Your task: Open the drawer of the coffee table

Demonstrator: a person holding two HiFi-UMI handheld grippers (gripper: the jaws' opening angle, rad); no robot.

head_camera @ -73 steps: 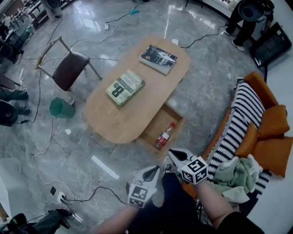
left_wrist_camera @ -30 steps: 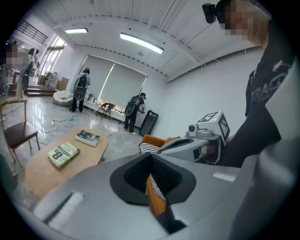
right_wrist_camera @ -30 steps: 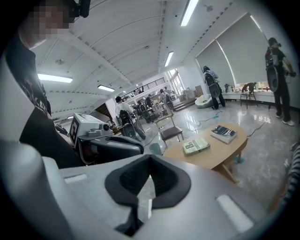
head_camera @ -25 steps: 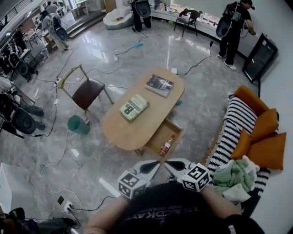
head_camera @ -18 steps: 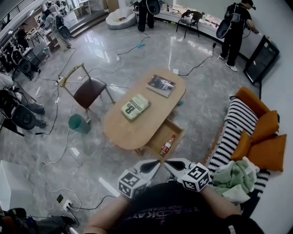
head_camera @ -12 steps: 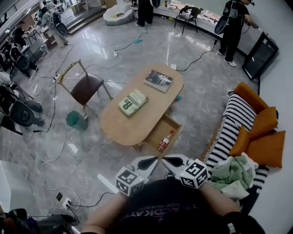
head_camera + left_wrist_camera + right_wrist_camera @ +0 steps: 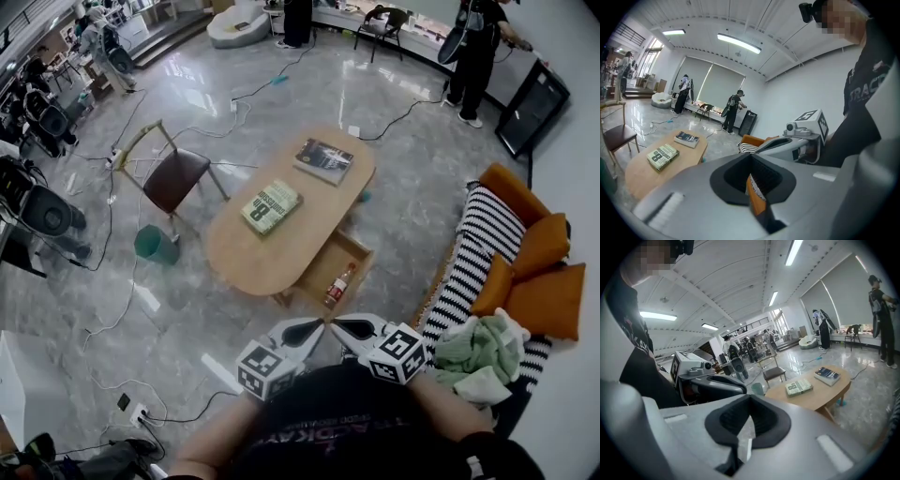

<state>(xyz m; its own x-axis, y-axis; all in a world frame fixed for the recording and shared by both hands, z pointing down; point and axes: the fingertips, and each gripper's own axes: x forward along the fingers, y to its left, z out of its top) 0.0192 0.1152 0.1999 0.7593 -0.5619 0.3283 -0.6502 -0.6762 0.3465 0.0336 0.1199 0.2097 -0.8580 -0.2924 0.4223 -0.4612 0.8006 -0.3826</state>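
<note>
Left tongs (image 7: 314,328) and right tongs (image 7: 339,326) closed, empty; drawer (image 7: 322,269) open, perhaps a bottle (image 7: 338,285) inside.

Quick colour rundown from my end: the bench (image 7: 272,253) is light tan wood and the drawer (image 7: 319,272) matches it. The bottle (image 7: 338,285) has red on it. The cream-and-green book (image 7: 271,207) has big dark lettering, and the other book (image 7: 324,160) is dark blue-black. The floor (image 7: 403,206) is glossy grey marble. The orange sofa (image 7: 525,187) has a black-and-white striped throw (image 7: 473,258) and a pale green cloth (image 7: 473,352). The bin (image 7: 155,245) is teal and the chair seat (image 7: 176,180) is dark brown. My left claw (image 7: 317,327) and right claw (image 7: 337,326) are pale grey with black-and-white marker cubes.
</note>
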